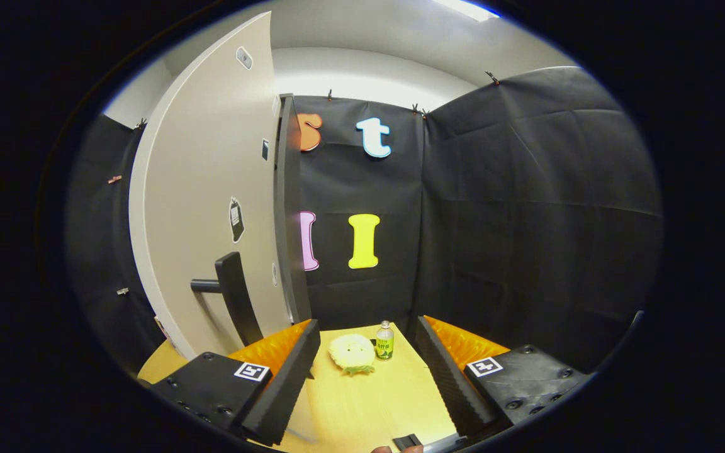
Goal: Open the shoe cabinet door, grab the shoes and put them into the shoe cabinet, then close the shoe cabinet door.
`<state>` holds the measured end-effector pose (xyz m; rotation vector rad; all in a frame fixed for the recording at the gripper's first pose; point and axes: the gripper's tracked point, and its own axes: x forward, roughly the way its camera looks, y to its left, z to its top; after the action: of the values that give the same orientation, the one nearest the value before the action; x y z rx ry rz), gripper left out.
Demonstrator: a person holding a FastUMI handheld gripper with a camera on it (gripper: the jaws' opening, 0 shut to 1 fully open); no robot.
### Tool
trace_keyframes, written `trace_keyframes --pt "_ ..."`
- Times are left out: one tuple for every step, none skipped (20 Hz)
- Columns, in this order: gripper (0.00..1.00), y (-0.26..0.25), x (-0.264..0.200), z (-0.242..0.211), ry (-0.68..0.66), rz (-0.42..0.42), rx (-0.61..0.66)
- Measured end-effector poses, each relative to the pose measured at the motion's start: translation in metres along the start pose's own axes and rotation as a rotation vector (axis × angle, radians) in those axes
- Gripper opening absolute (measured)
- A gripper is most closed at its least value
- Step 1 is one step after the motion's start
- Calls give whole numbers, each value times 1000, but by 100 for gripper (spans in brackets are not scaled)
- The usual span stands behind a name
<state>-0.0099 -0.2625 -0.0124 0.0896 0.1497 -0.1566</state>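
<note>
Gripper (367, 371) fingers spread wide, holding nothing, over a light wood surface (362, 409). Yellow fluffy shoe (352, 353) sits on the surface just ahead, between the fingers; small green-labelled bottle (385, 340) just right of it. Shoe cabinet door (211, 207), beige with black handle (236, 305), stands left. Black cloth walls far and right, white ceiling above.

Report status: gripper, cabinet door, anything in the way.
Gripper open, empty. Cabinet door beside left finger, black handle untouched. Yellow slipper and small bottle ahead on table.
</note>
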Motion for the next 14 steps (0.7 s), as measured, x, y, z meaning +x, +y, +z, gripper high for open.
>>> trace_keyframes --pt "98 4 5 0 -8 -6 -5" --pt "96 5 6 -1 -6 -13 -1" --pt "95 5 6 -2 -3 -20 13" --pt "95 5 5 -4 4 -28 27" --pt "95 6 3 -5 9 -41 44" --pt "95 6 3 -5 10 -48 51" --pt "96 8 2 -6 10 -60 55" --pt "96 11 0 -7 11 -69 55" --pt "97 16 -3 -7 15 -77 58" --pt "97 23 -6 -8 21 -82 64" --pt "97 32 -9 -9 26 -81 66" --pt "97 38 -11 -10 28 -77 65" --pt "97 47 -14 -11 28 -71 63" --pt "97 56 -16 -11 28 -66 66"
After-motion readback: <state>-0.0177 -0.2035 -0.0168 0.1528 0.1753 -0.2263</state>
